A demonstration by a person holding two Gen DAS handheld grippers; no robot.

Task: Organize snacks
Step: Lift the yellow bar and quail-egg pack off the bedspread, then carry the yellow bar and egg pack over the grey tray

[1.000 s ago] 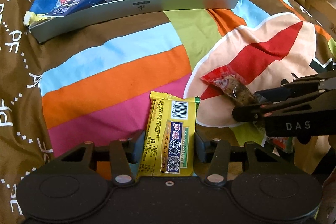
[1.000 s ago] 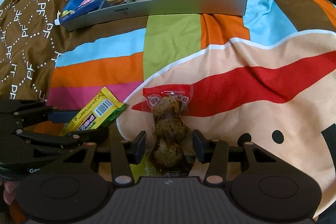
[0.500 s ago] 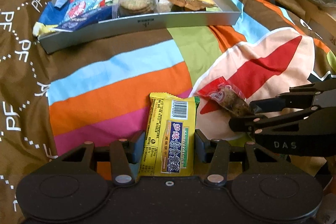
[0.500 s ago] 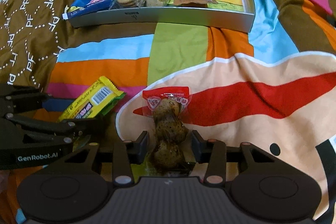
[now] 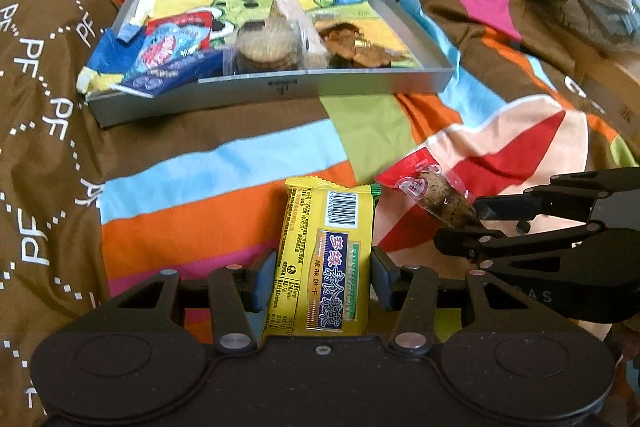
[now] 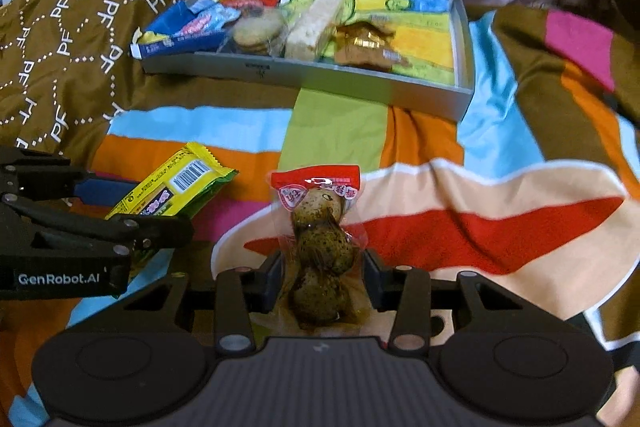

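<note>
Between left gripper (image 5: 323,279) fingers: yellow biscuit packet (image 5: 326,259), pinched at both sides. Right gripper (image 6: 323,277) fingers clamp clear pouch of braised eggs (image 6: 320,239). Ahead of both: grey tray (image 5: 272,89) holding snacks, on striped bedspread (image 5: 200,171).

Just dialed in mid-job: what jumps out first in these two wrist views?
Each tool grips a snack: the left tool holds a yellow cracker packet, the right tool a red-topped egg pouch. Both are above the striped blanket. Beyond them sits the grey tray, already holding several snacks.
</note>
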